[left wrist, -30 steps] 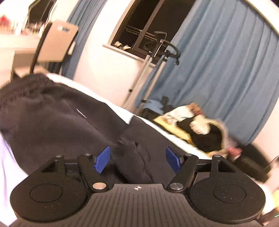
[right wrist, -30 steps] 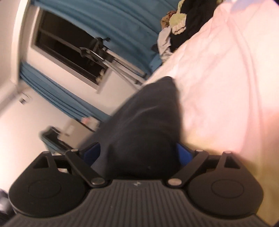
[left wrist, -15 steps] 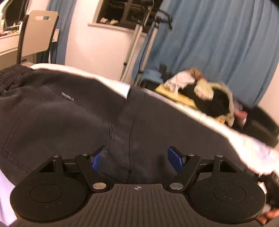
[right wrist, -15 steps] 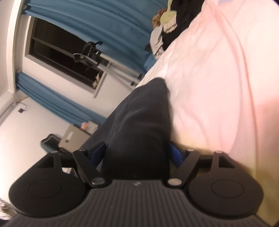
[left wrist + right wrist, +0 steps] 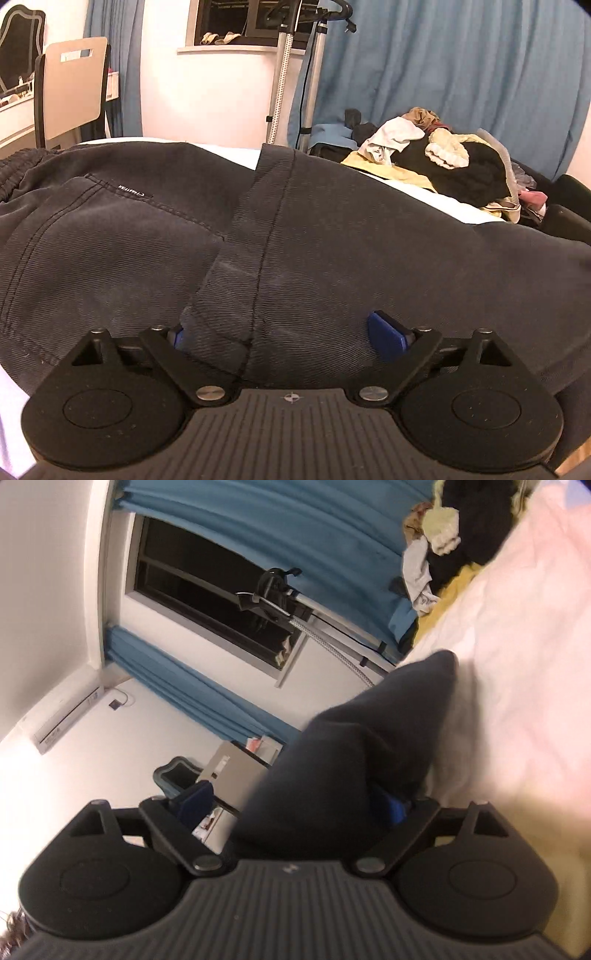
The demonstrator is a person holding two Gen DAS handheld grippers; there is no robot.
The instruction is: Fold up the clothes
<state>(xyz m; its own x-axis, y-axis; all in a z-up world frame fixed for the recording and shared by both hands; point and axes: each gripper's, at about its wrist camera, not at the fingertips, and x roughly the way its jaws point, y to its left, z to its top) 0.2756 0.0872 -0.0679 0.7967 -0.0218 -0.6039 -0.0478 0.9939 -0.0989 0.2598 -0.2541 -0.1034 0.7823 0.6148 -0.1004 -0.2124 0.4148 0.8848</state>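
Dark grey trousers lie spread on the white bed sheet, with the waistband at the far left and a seam running toward me. My left gripper hangs low over them; its jaws are opening wide and the cloth lies between them unpinched, a fold covering part of the left pad. In the right wrist view a trouser leg rises from the sheet through my right gripper. Its jaws are opening: the left pad stands clear of the cloth, and the right pad is half buried in it.
A heap of mixed clothes lies at the bed's far right, also in the right wrist view as a heap. Behind the bed stand a garment steamer pole, blue curtains, a dark window and a beige chair at the left.
The left gripper sank toward the trousers and rolled level; its jaws widened and the bunched fold between them now lies flat. The right gripper's jaws spread, its left pad coming off the cloth.
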